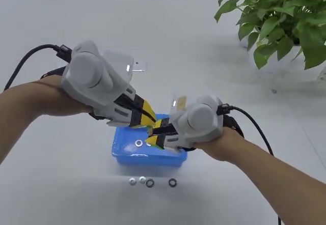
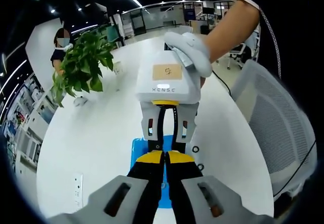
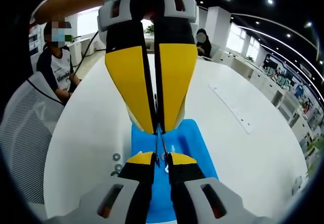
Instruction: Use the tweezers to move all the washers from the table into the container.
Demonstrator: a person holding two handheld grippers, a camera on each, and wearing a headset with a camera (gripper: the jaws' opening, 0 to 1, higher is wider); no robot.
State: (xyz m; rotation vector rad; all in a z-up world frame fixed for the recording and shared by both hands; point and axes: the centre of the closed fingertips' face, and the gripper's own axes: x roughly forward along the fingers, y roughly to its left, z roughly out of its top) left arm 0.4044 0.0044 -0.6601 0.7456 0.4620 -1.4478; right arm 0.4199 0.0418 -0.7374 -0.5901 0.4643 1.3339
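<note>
Over the blue container my left gripper and right gripper meet tip to tip. Thin metal tweezers run between them. In the right gripper view the right gripper is shut on the lower end, while the left gripper comes down from above and closes on the upper end. Two washers lie inside the container. Several washers lie in a row on the white table, in front of the container. The left gripper view has my left gripper shut, facing the right gripper.
A potted green plant stands at the table's far right. Black cables trail from both grippers. A mesh chair stands beside the table, and a seated person is beyond its edge. A clear plastic piece lies behind the left gripper.
</note>
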